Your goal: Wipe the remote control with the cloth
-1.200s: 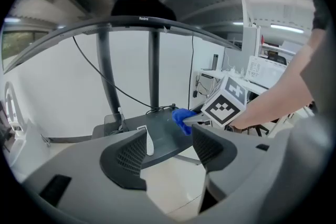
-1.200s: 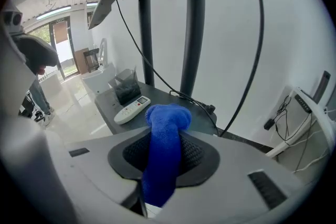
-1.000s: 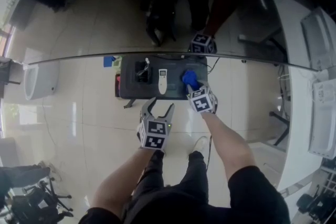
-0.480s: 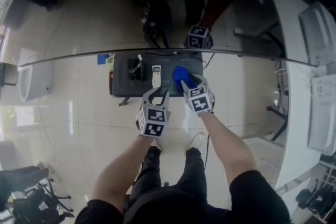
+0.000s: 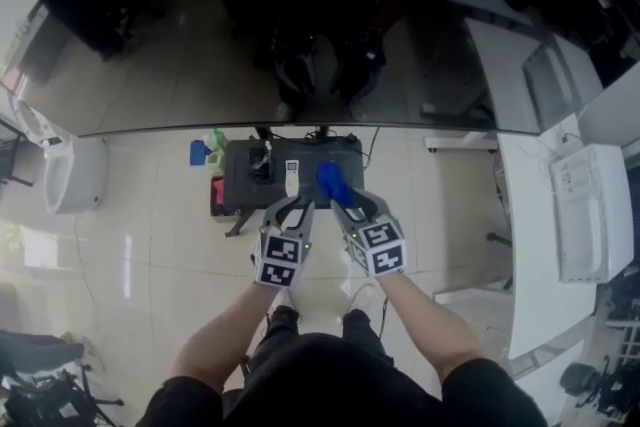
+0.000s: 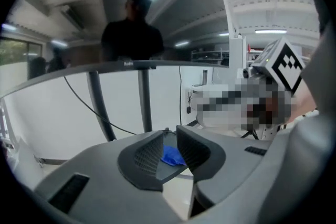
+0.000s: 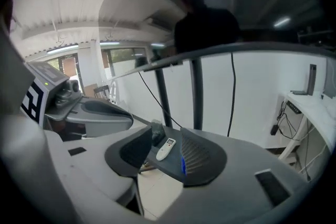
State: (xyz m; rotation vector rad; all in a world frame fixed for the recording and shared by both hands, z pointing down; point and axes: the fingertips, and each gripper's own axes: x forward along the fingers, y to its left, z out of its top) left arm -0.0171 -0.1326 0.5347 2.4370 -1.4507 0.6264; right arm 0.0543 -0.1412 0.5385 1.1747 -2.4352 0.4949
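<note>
Two hand-held grippers are up at the near edge of a small dark counter (image 5: 238, 183), seen from overhead. Starting far left, a blue item (image 5: 200, 153) and a green one (image 5: 216, 140) sit on the pale floor just off the counter's left end. On the counter's left part there's a dark object (image 5: 262, 165), too small to make out.

Next along is the white remote control (image 5: 292, 177), lying flat near mid-counter with its long axis pointing toward the person. Right in front of it is the left hand-held gripper (image 5: 293, 207). Its jaws are closing, down to a narrow gap, with nothing pinched between the pads. The left gripper view looks through that gap at a patch of blue lying farther off on the counter.

That blue is the cloth (image 5: 330, 183), bunched up just beside the remote on its right. The right hand-held gripper (image 5: 348, 202) has its tips at the cloth's near right side, though I can't tell whether they're touching it. Its jaws stand well apart and are closing. The right gripper view shows the remote framed in the gap farther off and a sliver of blue at the inner edge of one jaw, with no pad pressing on anything.
</note>
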